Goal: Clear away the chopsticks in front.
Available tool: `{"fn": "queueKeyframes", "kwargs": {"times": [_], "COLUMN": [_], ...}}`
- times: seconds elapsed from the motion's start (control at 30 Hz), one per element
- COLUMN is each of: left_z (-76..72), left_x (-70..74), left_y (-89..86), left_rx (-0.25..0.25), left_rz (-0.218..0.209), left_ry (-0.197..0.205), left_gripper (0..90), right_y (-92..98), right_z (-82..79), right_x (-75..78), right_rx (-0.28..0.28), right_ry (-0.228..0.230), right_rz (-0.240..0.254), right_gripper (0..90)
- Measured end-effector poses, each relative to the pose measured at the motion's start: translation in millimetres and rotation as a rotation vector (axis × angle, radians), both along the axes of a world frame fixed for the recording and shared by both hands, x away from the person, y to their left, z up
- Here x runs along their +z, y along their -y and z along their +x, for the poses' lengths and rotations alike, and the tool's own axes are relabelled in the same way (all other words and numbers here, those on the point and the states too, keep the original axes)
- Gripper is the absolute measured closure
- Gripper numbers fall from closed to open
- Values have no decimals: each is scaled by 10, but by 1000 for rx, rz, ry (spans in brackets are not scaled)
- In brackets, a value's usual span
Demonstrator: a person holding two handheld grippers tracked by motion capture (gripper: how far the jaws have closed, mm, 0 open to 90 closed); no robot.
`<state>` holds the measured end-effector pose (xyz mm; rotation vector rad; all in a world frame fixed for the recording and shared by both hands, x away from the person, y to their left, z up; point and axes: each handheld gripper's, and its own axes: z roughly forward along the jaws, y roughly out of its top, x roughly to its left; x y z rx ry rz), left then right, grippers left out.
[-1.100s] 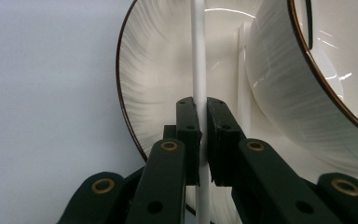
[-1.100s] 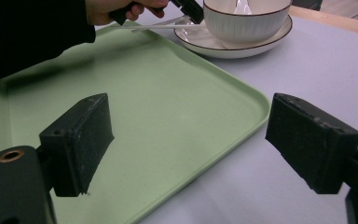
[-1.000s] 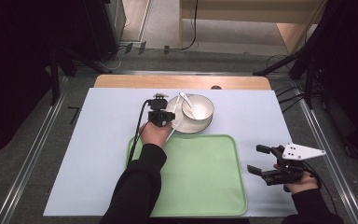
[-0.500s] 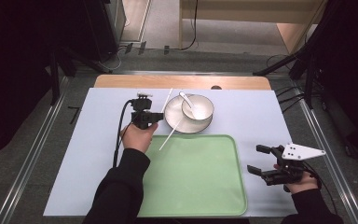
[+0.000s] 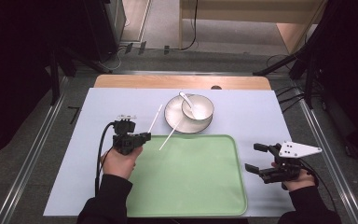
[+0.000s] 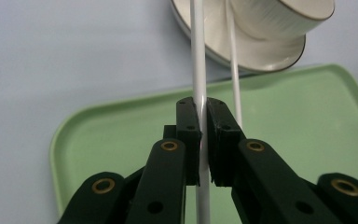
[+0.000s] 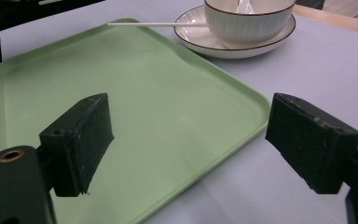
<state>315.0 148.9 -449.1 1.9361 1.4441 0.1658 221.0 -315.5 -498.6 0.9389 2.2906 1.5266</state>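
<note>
My left gripper (image 5: 145, 136) is shut on a white chopstick (image 5: 155, 117), which sticks out past its jaws toward the plate; in the left gripper view that chopstick (image 6: 198, 65) runs straight up between the closed jaws (image 6: 203, 116). A second chopstick (image 5: 170, 136) leans from the plate (image 5: 177, 123) onto the green tray (image 5: 191, 186). A white bowl (image 5: 200, 108) with a spoon (image 5: 187, 99) in it stands on the plate. At the tray's right edge my right gripper (image 5: 252, 157) is open and holds nothing, its jaws wide apart (image 7: 189, 126) over the tray's corner.
A pale blue mat (image 5: 261, 116) covers the table, and a wooden strip (image 5: 182, 82) runs along its far edge. The tray's surface (image 7: 135, 93) is bare. Metal rails (image 5: 32, 149) and dark stands flank the table. A cable (image 5: 100, 154) trails from the left gripper.
My left gripper has moved left and toward the person, away from the plate, carrying one chopstick with it. The second chopstick, bowl and right gripper have stayed put.
</note>
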Motion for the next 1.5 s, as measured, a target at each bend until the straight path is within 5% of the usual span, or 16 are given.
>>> {"fn": "queueKeyframes", "kwargs": {"times": [0.3,0.4,0.47,0.73,0.97,1.13,1.5], "left_z": [-382,-491,-609,-776,-822,-845,-808], "left_x": [-266,-326,-419,-621,-596,-623,-598], "left_y": [-210,-196,-221,-284,-303,-338,-322], "left_rx": [78,86,93,130,138,154,113], "left_rz": [-26,16,1,1,30,-8,-13], "left_ry": [-31,-32,-52,-78,-89,-73,-85], "left_gripper": [855,854,853,849,848,837,708], "right_y": [-7,-9,-6,-8,-5,-12,-15], "right_z": [12,9,6,8,5,10,8], "right_x": [4,9,10,11,14,10,12], "right_rx": [-3,-1,-1,2,2,3,3], "right_ry": [4,4,5,10,11,6,8], "right_rz": [-1,-1,-2,-1,0,-3,-5], "right_gripper": [148,148,149,148,148,148,148]}}
